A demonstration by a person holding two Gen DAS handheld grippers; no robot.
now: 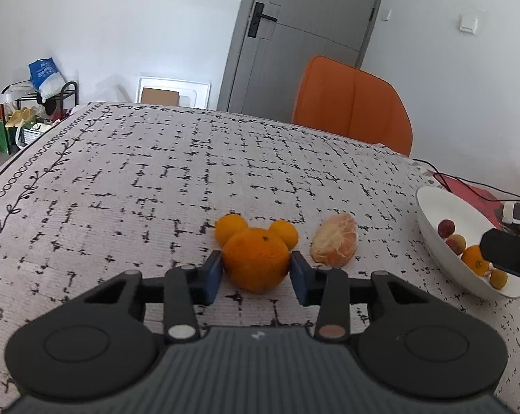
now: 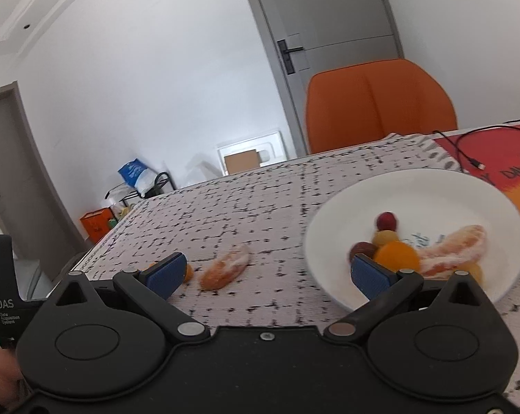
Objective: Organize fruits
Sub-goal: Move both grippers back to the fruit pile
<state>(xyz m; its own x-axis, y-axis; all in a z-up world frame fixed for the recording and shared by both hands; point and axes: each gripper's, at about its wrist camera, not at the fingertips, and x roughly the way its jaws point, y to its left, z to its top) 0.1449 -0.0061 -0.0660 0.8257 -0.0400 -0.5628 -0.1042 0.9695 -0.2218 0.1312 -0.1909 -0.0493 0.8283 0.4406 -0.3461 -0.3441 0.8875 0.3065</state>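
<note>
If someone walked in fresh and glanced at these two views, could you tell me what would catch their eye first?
Probably the whole orange on the patterned tablecloth, sitting between the pads of the left gripper, with two smaller oranges right behind it like ears. Next, the peeled orange half lying just to its right. Then the white bowl in front of the open right gripper, already holding small fruits and another peeled piece, and the orange chair beyond the table.
</note>
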